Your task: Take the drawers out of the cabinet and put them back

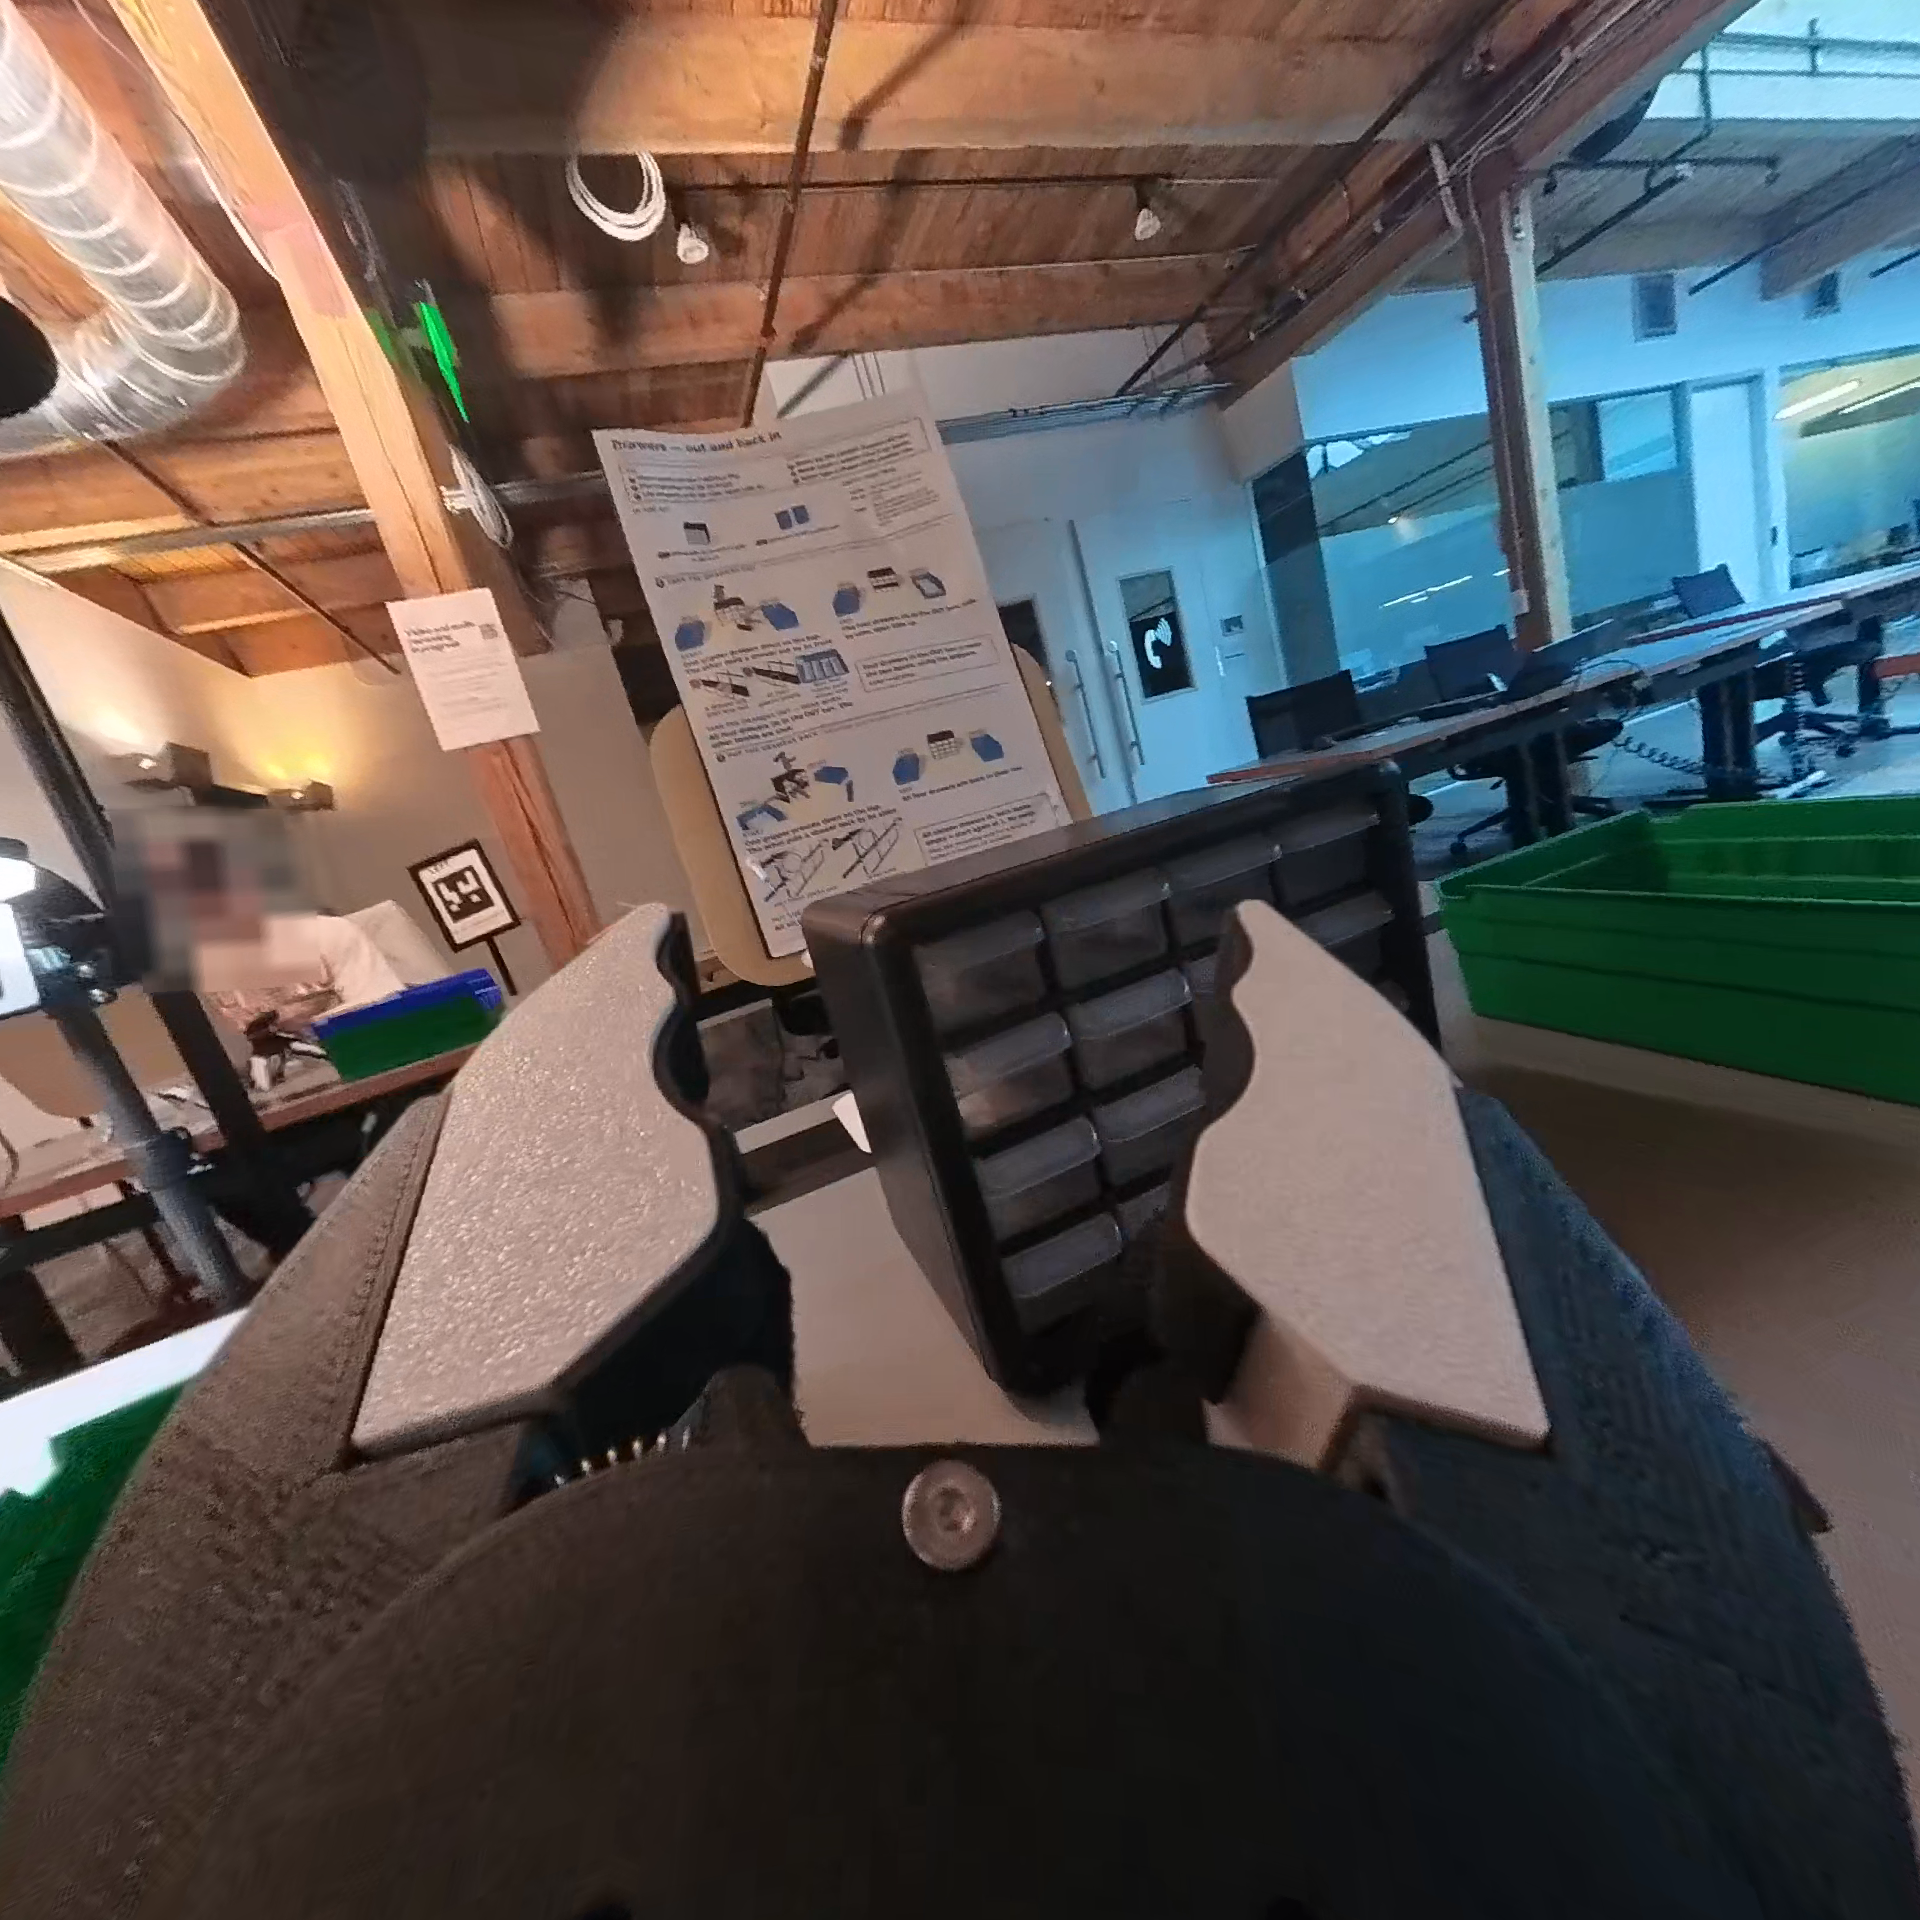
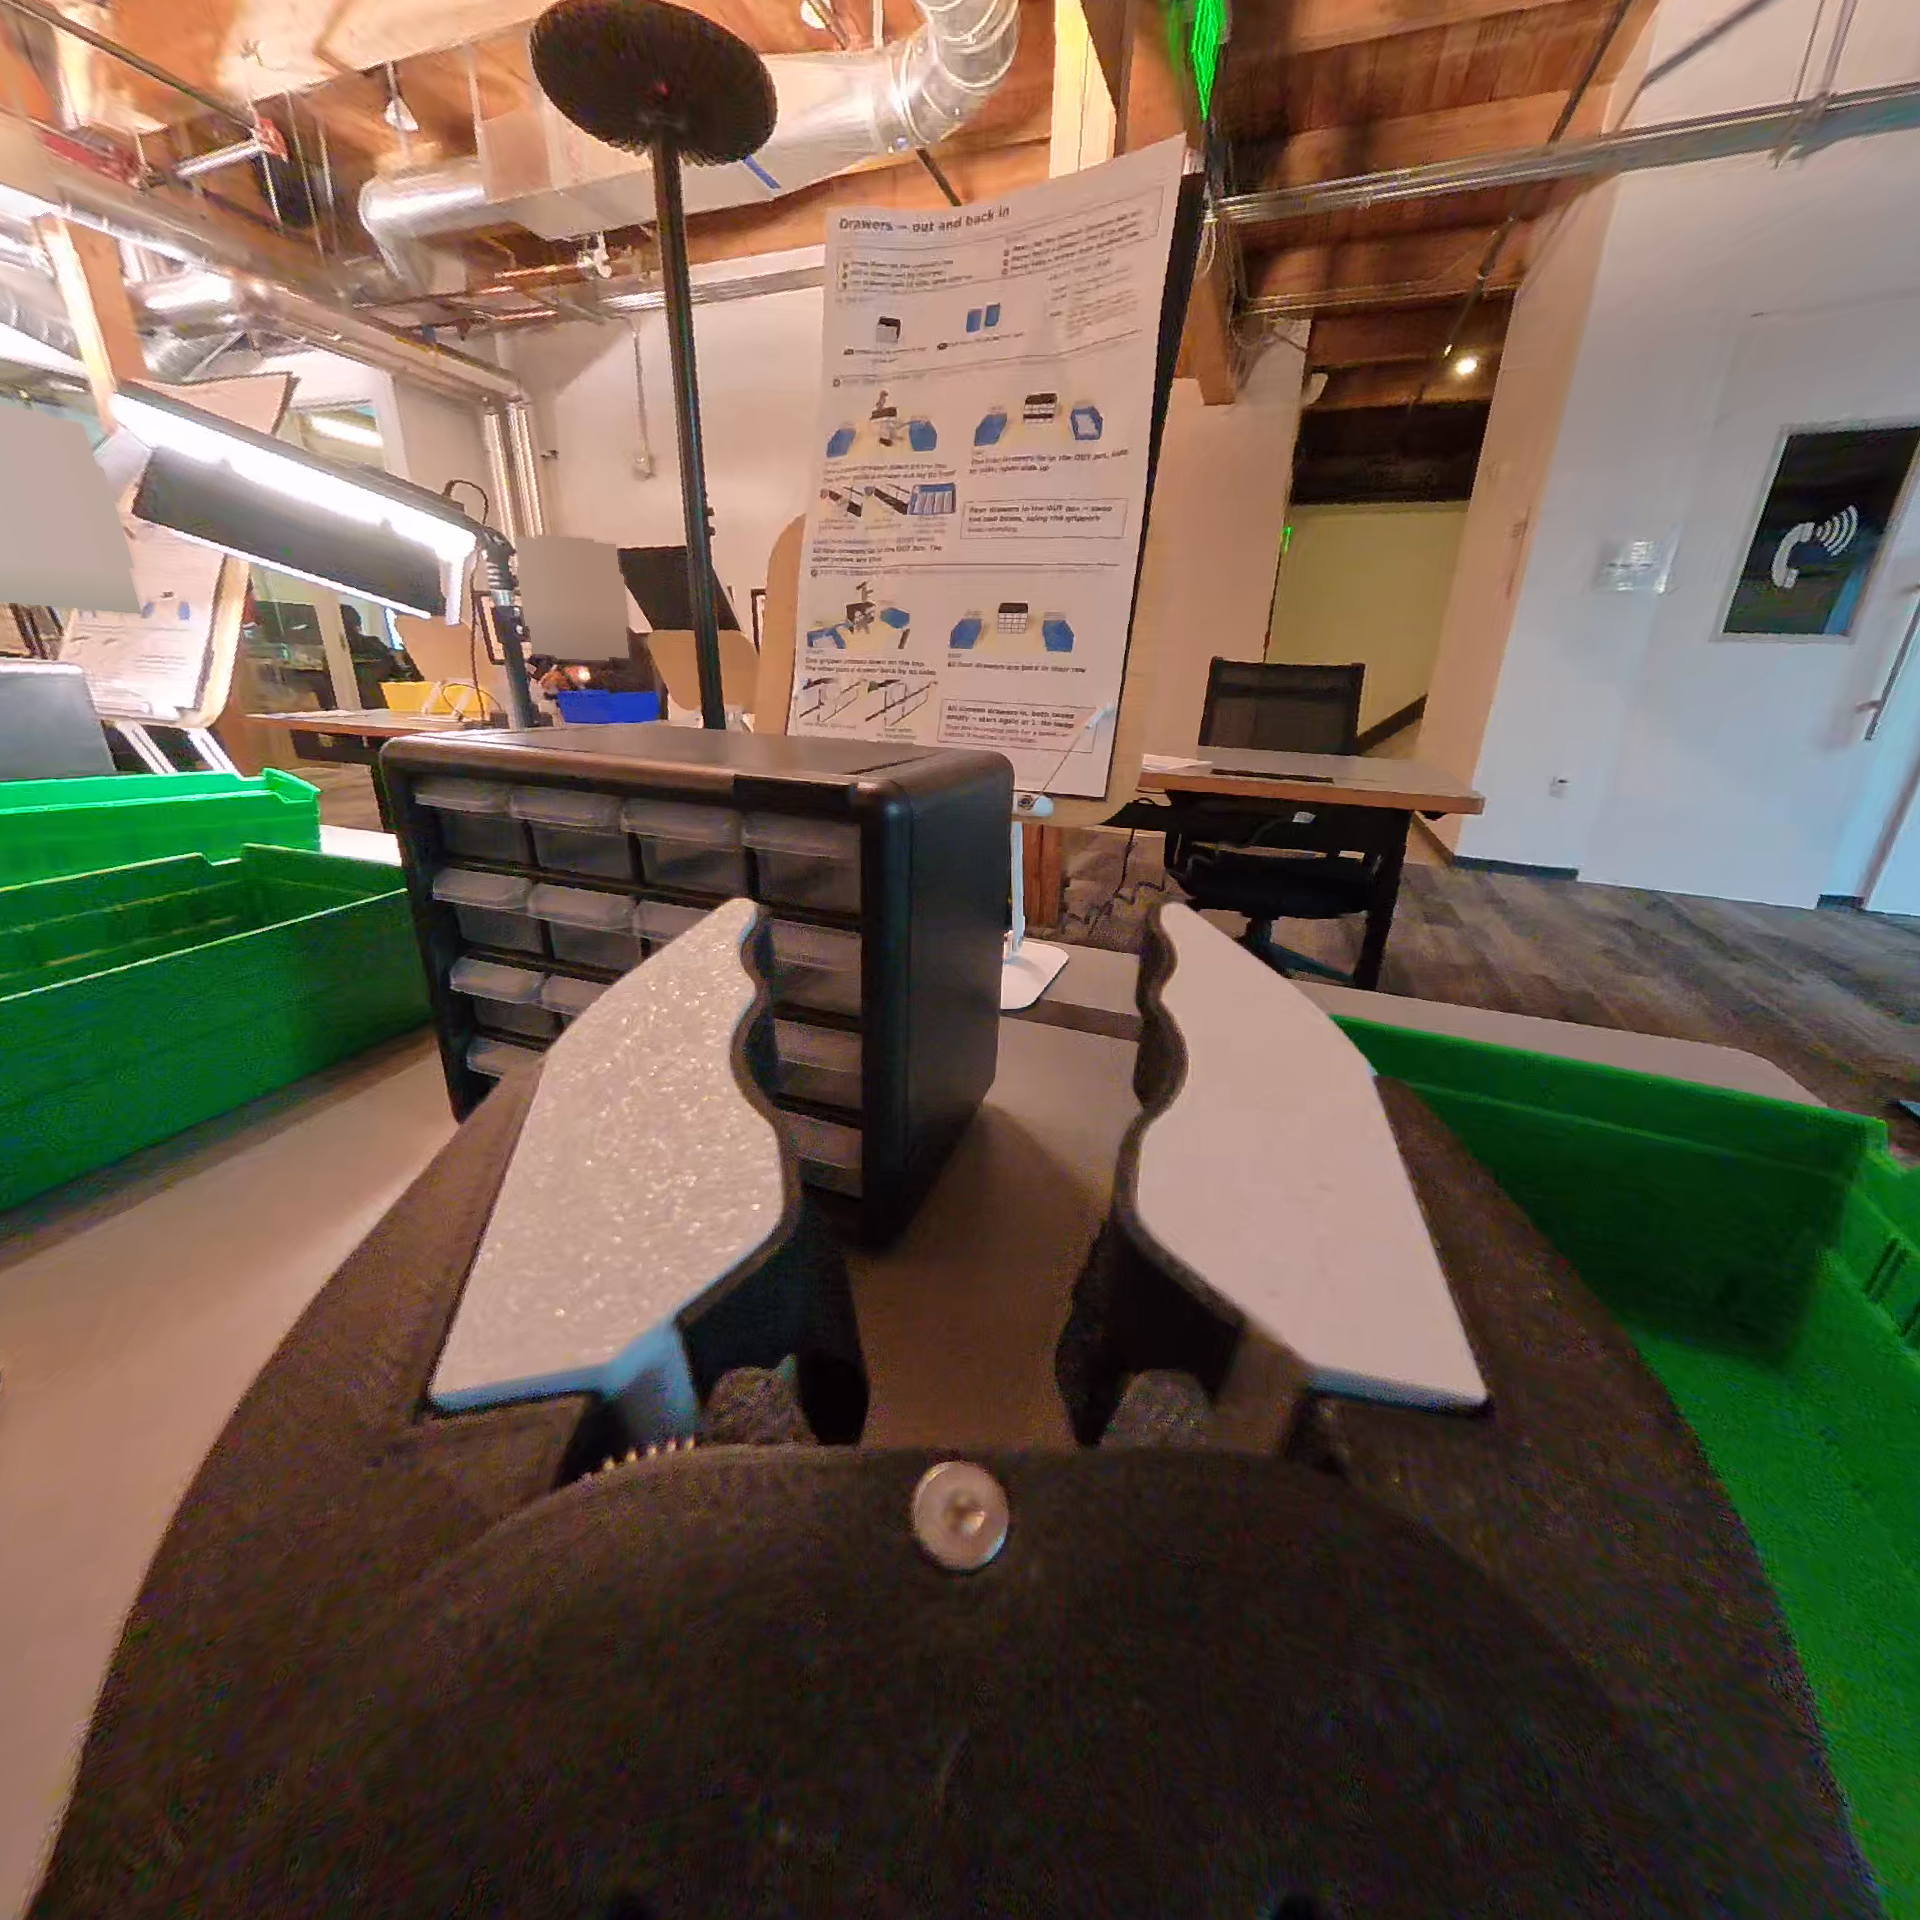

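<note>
A small black cabinet [image 1: 883,997] with rows of clear plastic drawers [image 1: 1101,925] stands upright on the grey table; all the drawers I can see sit pushed in. My left gripper [image 1: 956,925] is open and empty, a short way in front of the cabinet's left front corner. In the right wrist view the cabinet [image 2: 925,935] stands ahead and slightly left, its drawers [image 2: 571,831] facing me. My right gripper [image 2: 951,914] is open and empty, in front of the cabinet's right edge. Neither gripper touches the cabinet.
Green plastic bins flank the cabinet: one shows at the right of the left wrist view [image 1: 1683,935], one at the left [image 2: 177,956] and one at the right [image 2: 1662,1174] of the right wrist view. An instruction poster [image 2: 987,468] stands behind. A lamp pole [image 2: 686,416] rises behind the cabinet.
</note>
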